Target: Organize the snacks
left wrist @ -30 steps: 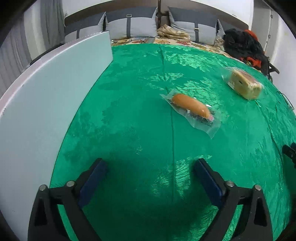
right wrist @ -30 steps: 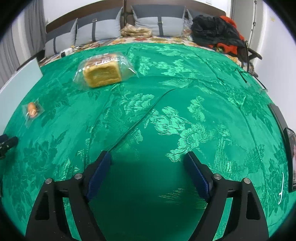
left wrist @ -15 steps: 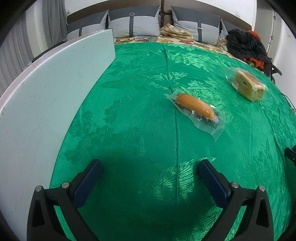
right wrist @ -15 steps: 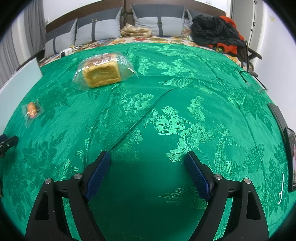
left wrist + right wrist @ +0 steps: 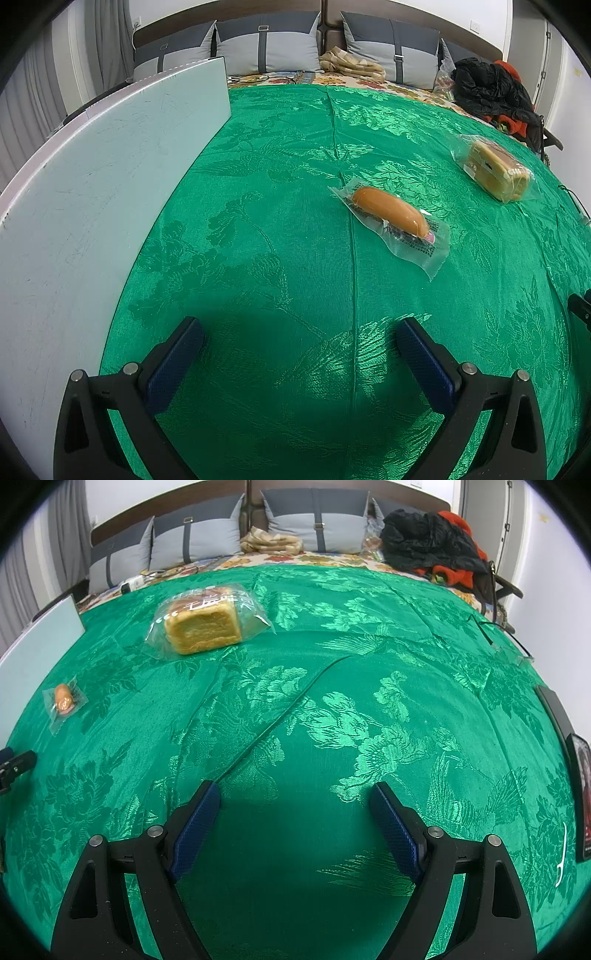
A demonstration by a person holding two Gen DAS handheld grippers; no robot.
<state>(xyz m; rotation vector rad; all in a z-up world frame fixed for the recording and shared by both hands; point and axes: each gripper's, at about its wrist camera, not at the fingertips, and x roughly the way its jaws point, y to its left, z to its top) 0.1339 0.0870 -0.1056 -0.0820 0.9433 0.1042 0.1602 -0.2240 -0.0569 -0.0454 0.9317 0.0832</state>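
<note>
A sausage in a clear packet (image 5: 391,216) lies on the green patterned cloth (image 5: 280,229), ahead and right of my left gripper (image 5: 299,332), which is open and empty. It also shows small at the far left of the right wrist view (image 5: 63,698). A bagged bread loaf (image 5: 495,170) lies further right; in the right wrist view the loaf (image 5: 205,626) sits far ahead and left of my right gripper (image 5: 295,797), open and empty above the cloth.
A pale white board (image 5: 85,184) lies along the left side of the cloth. Grey pillows (image 5: 266,46) and a dark pile of clothes (image 5: 428,542) are at the back. A dark flat device (image 5: 569,746) lies at the right edge.
My left gripper has tilted and drawn slightly nearer the sausage packet, which sits lower in its view. The right gripper has barely moved.
</note>
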